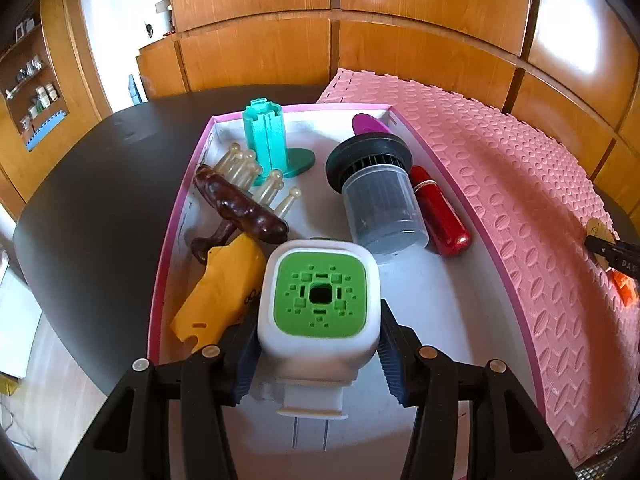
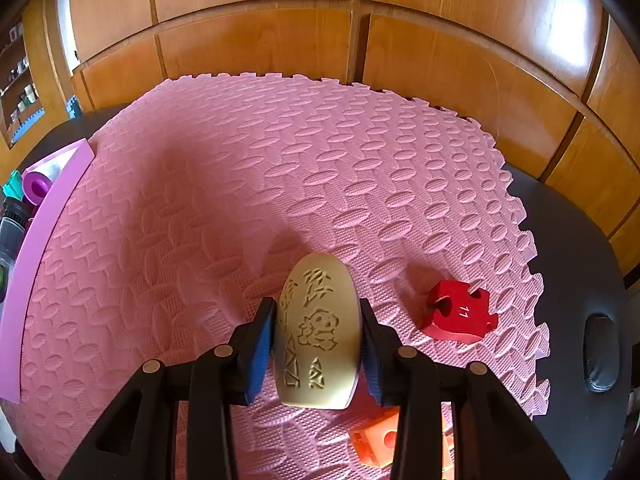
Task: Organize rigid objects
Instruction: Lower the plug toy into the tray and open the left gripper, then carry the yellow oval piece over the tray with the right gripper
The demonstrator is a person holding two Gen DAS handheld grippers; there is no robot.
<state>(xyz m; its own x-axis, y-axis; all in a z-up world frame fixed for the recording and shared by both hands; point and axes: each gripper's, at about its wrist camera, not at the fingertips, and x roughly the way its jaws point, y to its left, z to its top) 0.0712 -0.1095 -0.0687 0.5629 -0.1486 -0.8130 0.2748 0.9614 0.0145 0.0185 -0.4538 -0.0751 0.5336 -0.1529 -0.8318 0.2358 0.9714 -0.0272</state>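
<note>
My left gripper [image 1: 318, 356] is shut on a white cube-shaped plug-in device with a green perforated face [image 1: 320, 300], held over the near end of the pink-rimmed white box [image 1: 168, 248]. In the box lie a yellow piece [image 1: 218, 292], a brown massager with pale knobs [image 1: 240, 204], a teal stand [image 1: 266, 140], a black-capped clear canister [image 1: 380, 200], a red cylinder [image 1: 440, 212] and a purple item [image 1: 370, 124]. My right gripper [image 2: 318, 344] is shut on a tan oval carved piece [image 2: 318, 332], held above the pink foam mat [image 2: 240, 184].
A red puzzle block marked 11 [image 2: 460, 312] lies on the mat to the right. An orange block [image 2: 380, 440] lies under my right gripper. The box rim [image 2: 36, 248] borders the mat's left edge. The black table [image 1: 100, 184] ends at wooden cabinets behind.
</note>
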